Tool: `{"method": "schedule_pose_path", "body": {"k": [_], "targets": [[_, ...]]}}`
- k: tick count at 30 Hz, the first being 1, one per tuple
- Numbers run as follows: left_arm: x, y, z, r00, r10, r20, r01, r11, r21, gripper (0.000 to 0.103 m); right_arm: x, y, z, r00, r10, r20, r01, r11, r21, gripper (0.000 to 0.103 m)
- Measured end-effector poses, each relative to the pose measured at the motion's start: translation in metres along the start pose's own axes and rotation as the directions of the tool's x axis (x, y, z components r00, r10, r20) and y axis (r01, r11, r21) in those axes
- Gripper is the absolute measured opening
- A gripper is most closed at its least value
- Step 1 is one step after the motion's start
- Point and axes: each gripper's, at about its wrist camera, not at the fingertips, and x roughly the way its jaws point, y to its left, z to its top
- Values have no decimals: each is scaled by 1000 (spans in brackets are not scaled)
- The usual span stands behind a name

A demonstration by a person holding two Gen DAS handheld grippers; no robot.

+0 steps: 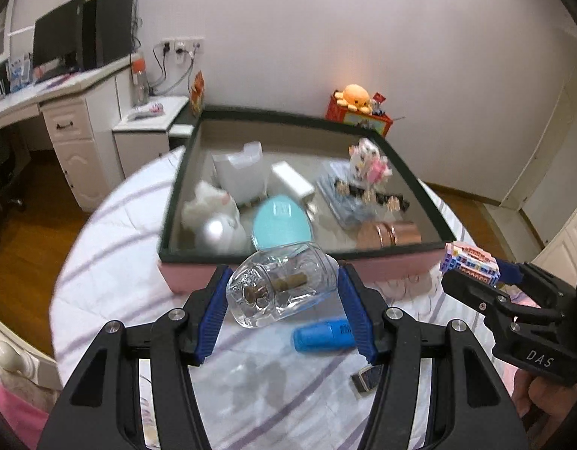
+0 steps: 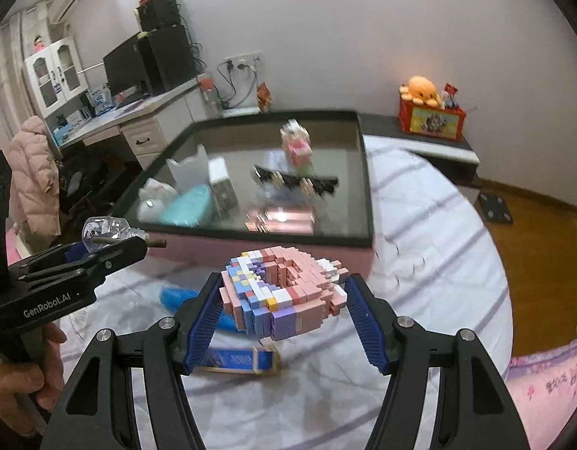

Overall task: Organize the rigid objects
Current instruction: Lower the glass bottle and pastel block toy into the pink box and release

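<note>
My left gripper [image 1: 284,281] is shut on a clear glass bottle [image 1: 281,285] with a cork inside, held on its side above the bed. My right gripper [image 2: 284,285] is shut on a pastel pink, blue and white block figure [image 2: 284,292], also lifted. Each gripper shows in the other's view: the right [image 1: 472,273] with the figure, the left [image 2: 112,251] with the bottle. Just beyond both stands a pink box with a dark rim [image 1: 393,266], [image 2: 367,187]. It holds a white plush [image 1: 213,213], a teal case [image 1: 281,221], a copper cylinder [image 1: 389,234] and another block figure [image 1: 369,161].
On the striped white bedcover [image 1: 119,262] below the grippers lie a blue cylinder [image 1: 322,335] and a small blue and gold box [image 2: 239,360]. A desk with a monitor [image 1: 59,37] stands at the left. An orange plush on a red box [image 2: 423,112] sits by the wall.
</note>
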Motion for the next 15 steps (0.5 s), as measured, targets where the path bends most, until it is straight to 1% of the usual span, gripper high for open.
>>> {"method": "schedule_pose_path", "body": {"k": [3, 7, 11, 15], "targets": [[-2, 1, 16, 1000, 13, 25, -14, 1000, 7, 59, 0, 9, 20, 1000, 3, 26, -3, 1000, -31, 66], [3, 4, 45, 998, 21, 60, -22, 1000, 11, 59, 8, 20, 52, 999, 14, 51, -11, 998, -62, 66], [20, 8, 73, 998, 16, 64, -16, 1000, 5, 59, 26, 23, 82, 998, 21, 57, -17, 997, -74, 67], [41, 14, 91, 998, 19, 52, -19, 1000, -2, 59, 49, 21, 102, 999, 11, 39, -8, 997, -78, 67]]}}
